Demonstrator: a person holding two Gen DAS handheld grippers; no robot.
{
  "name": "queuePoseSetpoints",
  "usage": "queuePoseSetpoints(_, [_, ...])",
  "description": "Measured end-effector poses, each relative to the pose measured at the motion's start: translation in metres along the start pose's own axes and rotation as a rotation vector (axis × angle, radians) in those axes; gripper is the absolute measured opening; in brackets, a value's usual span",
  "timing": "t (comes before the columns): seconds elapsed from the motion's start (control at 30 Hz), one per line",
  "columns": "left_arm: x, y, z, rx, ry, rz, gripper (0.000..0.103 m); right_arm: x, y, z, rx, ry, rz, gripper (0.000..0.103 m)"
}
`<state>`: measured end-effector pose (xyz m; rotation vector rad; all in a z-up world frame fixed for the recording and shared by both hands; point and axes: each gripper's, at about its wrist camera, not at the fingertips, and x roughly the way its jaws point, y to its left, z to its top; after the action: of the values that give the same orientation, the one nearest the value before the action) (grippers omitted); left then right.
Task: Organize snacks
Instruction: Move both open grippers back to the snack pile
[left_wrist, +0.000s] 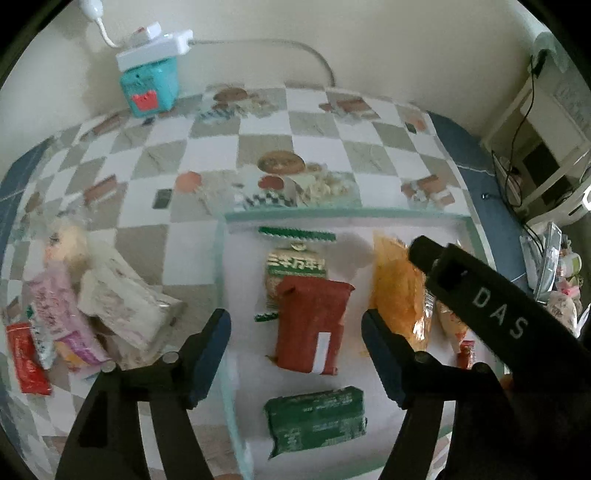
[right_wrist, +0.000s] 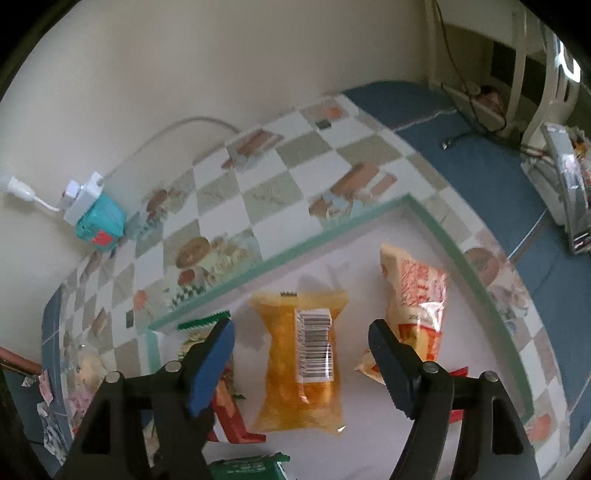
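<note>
A white tray with a green rim (left_wrist: 332, 213) (right_wrist: 280, 254) lies on the checkered table. In it lie a red packet (left_wrist: 310, 325), a dark green packet (left_wrist: 317, 419), a green-topped biscuit packet (left_wrist: 295, 266), an orange packet (left_wrist: 399, 291) (right_wrist: 303, 365) and a cream-and-red packet (right_wrist: 417, 306). My left gripper (left_wrist: 295, 332) is open and empty above the red packet. My right gripper (right_wrist: 301, 354) is open and empty above the orange packet; its body shows in the left wrist view (left_wrist: 480, 295). A pile of loose snack packets (left_wrist: 74, 317) lies left of the tray.
A teal box with a white power adapter and cable (left_wrist: 149, 74) (right_wrist: 96, 214) stands by the wall at the back. A blue cloth (right_wrist: 480, 155) covers the table's right side. A white shelf with cables (left_wrist: 546, 147) stands at the right.
</note>
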<state>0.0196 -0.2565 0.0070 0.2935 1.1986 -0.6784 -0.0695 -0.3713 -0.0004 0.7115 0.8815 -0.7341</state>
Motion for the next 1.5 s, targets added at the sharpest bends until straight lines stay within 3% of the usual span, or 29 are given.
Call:
queuePoseSetpoints(0.17, [-0.024, 0.022, 0.002, -0.032, -0.039, 0.061, 0.087, -0.020, 0.006, 0.002, 0.004, -0.028, 0.006, 0.078])
queuePoseSetpoints(0.4, [-0.049, 0.104, -0.013, -0.267, -0.062, 0.147, 0.093, -0.028, 0.033, -0.020, -0.042, 0.009, 0.007, 0.078])
queuePoseSetpoints(0.53, [-0.056, 0.150, -0.029, -0.377, -0.060, 0.245, 0.095, -0.031, 0.055, -0.044, -0.092, 0.032, 0.009, 0.078])
queuePoseSetpoints(0.6, [-0.059, 0.169, -0.037, -0.419, -0.051, 0.283, 0.097, -0.035, 0.069, -0.058, -0.125, 0.036, 0.022, 0.082])
queuePoseSetpoints(0.63, [-0.061, 0.177, -0.040, -0.436, -0.047, 0.292, 0.099, -0.036, 0.074, -0.063, -0.135, 0.036, 0.027, 0.091])
queuePoseSetpoints(0.67, [-0.063, 0.183, -0.043, -0.453, -0.045, 0.297, 0.099, -0.039, 0.082, -0.070, -0.147, 0.030, 0.034, 0.099])
queuePoseSetpoints(0.73, [-0.071, 0.198, -0.050, -0.491, -0.051, 0.301, 0.099, -0.043, 0.091, -0.078, -0.160, 0.026, 0.044, 0.103])
queuePoseSetpoints(0.97, [-0.096, 0.249, -0.069, -0.605, -0.071, 0.299, 0.100, -0.050, 0.125, -0.110, -0.206, 0.046, 0.090, 0.103])
queuePoseSetpoints(1.17, [-0.111, 0.299, -0.089, -0.693, -0.071, 0.339, 0.100, -0.045, 0.158, -0.130, -0.242, 0.077, 0.117, 0.103])
queuePoseSetpoints(1.5, [-0.109, 0.352, -0.109, -0.798, -0.032, 0.359, 0.100, -0.027, 0.209, -0.159, -0.314, 0.128, 0.149, 0.103])
